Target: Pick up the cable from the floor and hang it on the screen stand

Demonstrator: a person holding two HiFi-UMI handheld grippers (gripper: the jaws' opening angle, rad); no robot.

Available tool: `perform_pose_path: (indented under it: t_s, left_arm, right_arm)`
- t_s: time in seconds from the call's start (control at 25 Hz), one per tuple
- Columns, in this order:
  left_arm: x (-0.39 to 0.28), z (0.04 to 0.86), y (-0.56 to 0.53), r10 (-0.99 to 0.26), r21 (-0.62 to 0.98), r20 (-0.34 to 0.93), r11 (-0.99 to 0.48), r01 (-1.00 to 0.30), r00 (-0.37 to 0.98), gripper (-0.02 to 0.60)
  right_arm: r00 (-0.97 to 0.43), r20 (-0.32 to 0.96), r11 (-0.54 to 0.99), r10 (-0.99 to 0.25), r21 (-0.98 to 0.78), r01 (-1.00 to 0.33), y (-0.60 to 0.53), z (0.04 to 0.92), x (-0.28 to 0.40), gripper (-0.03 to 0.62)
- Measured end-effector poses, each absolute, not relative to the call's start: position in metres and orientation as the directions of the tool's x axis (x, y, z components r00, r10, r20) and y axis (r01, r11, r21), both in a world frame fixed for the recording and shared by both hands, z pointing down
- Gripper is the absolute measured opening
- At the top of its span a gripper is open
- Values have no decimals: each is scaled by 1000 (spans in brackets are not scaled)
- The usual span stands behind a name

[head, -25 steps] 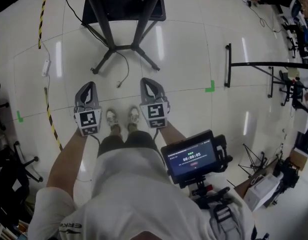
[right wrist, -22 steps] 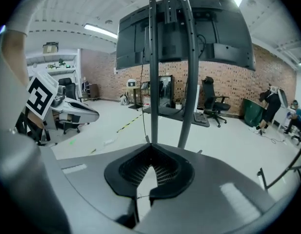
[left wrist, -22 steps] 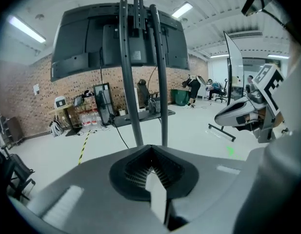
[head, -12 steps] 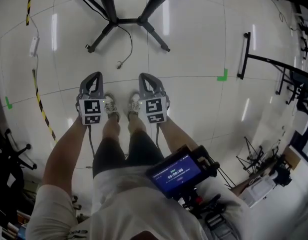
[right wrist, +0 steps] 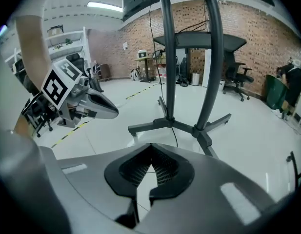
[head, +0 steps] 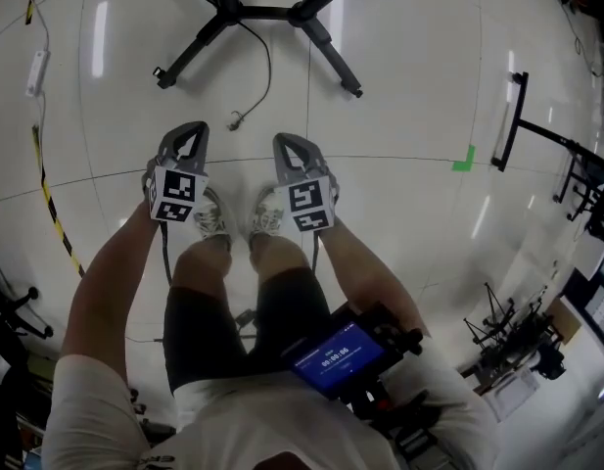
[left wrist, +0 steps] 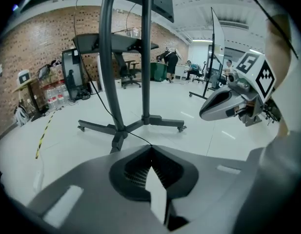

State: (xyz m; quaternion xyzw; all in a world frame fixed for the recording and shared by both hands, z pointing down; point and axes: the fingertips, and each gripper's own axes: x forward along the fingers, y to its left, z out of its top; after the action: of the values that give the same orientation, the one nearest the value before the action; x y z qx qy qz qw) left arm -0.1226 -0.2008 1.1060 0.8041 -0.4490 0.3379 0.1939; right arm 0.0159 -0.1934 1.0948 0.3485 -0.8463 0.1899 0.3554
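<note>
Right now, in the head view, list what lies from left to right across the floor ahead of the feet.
Yellow-black striped tape → left gripper → cable end → right gripper → green tape mark → black stand bar.

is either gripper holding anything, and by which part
Nothing is held. The left gripper and right gripper are shut and empty; the cable lies on the floor.

Head view: the top edge cuts off the screen stand (head: 265, 12) above its base legs. The cable (head: 268, 70) cannot be followed past the hub of the stand. The shoes (head: 213, 221) are partly hidden behind the person's legs. Text on the chest-mounted display (head: 336, 355) is too small to read.

Left gripper view: the far people (left wrist: 170, 62) are too small to detail.
</note>
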Motion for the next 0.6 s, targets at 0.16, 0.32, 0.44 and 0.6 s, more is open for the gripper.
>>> perform_pose_path:
  t_s: [0.16, 0.32, 0.44, 0.6]
  left_arm:
    - [-121, 1182, -209, -559, 14, 712, -593, -805, 425, 2]
    - [-116, 1257, -212, -520, 38, 697, -660, -750, 493, 2]
    - [-114, 1306, -212, -501, 39, 683, -703, -710, 532, 2]
    - [-109, 1348, -215, -493, 38, 656, -734, -678, 571, 2]
  right_arm:
    - [-541, 739, 755, -402, -66, -652, -195, 1173, 9, 14]
    - [-581, 753, 836, -308, -77, -544, -192, 1255, -2, 14]
    - [-613, 757, 892, -226, -92, -443, -184, 1307, -15, 14]
    - [-639, 758, 953, -132, -81, -293, -175, 1354, -29, 14]
